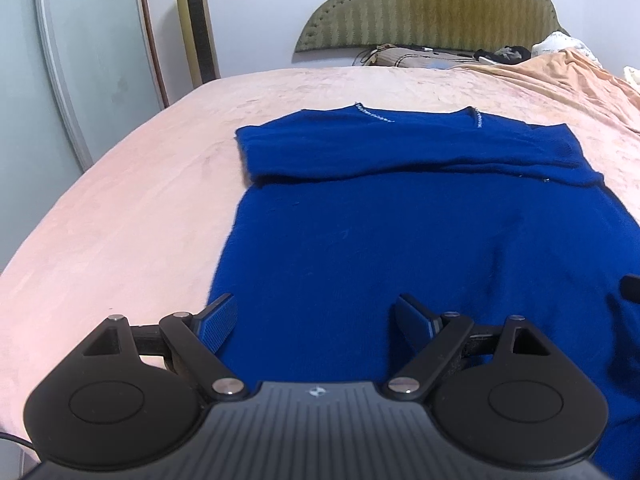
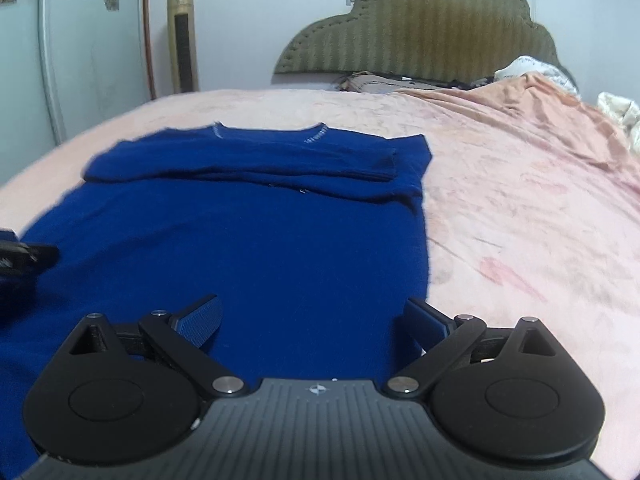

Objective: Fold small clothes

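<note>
A royal-blue knitted sweater (image 1: 420, 232) lies flat on the pink bedspread (image 1: 120, 208), neck towards the headboard, with both sleeves folded across its chest. My left gripper (image 1: 316, 320) hovers over the sweater's near left hem, jaws wide apart and nothing between them. In the right wrist view the same sweater (image 2: 248, 232) fills the left half. My right gripper (image 2: 314, 320) stands open above the near right hem, its right finger at the sweater's edge. The left gripper's tip (image 2: 28, 256) shows at the left border there.
A green padded headboard (image 1: 432, 4) stands at the far end, with dark clutter and cables (image 1: 404, 54) below it. A rumpled peach blanket (image 2: 540, 120) covers the far right. A gold tower fan (image 1: 196, 20) and a pale wardrobe door (image 1: 80, 60) stand left of the bed.
</note>
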{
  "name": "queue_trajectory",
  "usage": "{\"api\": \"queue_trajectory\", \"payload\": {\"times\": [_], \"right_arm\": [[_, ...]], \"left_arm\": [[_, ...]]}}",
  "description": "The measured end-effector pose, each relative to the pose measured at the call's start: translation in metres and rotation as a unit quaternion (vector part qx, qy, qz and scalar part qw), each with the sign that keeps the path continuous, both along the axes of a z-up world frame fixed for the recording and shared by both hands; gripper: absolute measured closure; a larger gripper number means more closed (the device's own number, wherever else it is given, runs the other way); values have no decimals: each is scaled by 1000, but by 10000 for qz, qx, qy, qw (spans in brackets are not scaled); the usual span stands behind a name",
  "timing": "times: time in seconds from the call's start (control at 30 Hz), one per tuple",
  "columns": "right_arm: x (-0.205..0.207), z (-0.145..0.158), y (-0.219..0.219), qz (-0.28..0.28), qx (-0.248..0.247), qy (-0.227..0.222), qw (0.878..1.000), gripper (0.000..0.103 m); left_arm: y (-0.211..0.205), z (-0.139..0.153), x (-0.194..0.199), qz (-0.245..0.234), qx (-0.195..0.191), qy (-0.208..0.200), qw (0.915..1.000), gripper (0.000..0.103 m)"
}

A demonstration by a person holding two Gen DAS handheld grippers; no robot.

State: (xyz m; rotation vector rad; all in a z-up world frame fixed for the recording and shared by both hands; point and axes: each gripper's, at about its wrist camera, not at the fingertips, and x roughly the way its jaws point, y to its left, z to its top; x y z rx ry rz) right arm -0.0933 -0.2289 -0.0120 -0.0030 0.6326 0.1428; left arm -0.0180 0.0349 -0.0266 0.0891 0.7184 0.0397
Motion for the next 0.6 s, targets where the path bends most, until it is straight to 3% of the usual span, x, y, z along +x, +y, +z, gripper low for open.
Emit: {"api": "queue_trajectory", "payload": {"times": [0.13,0.2,0.3,0.4,0.47,0.6], "right_arm": [[-3,0,1,331,882,140,9955,4],[-3,-3,6,489,1061,228,9929,4],[-10,-3,19,729,995,113,9923,4],[-15,4,28,787,420,-10,9960,5],[-16,8,27,724,100,9,9973,5],[-18,6,17,626,-51,202,9978,4]], "left_arm": [[8,-2,-5,88,-46,4,10000,16],[12,-1,-6,116,-146,55,9998,16],[18,2,-7,160,-250,90,9995,16],[20,6,-9,174,-262,46,9995,16],[21,9,-11,149,-254,6,9996,16],[21,9,-13,98,-229,5,9997,16]]}}
